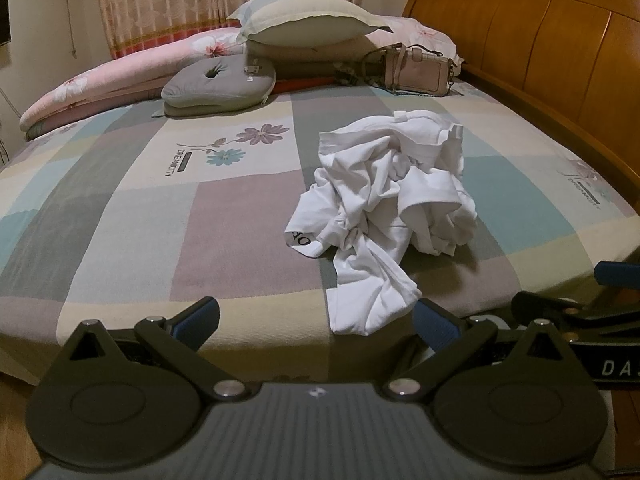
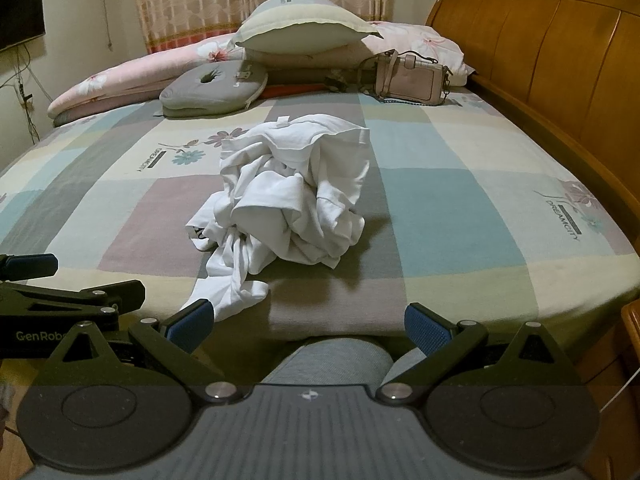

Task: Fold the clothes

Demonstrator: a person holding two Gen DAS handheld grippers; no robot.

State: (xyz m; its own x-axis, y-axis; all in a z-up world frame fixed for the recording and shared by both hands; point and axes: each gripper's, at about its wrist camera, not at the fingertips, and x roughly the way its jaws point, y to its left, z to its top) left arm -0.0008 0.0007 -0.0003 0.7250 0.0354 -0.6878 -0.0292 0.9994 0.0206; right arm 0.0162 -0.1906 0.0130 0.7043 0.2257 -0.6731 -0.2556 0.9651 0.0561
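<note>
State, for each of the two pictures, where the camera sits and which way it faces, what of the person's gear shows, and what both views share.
Left wrist view: sits on the left gripper at the bed's near edge, facing the headboard; its open fingers show, the other gripper at right.
Right wrist view: sits on the right gripper, facing likewise; open fingers show, the other gripper at left.
Shared: crumpled white garment, checked sheet, pillows, handbag.

"DREAMCITY" – printed on bedsheet (image 2: 500,184); "GenRob…" – cut off, on left hand-held gripper (image 2: 96,296).
</note>
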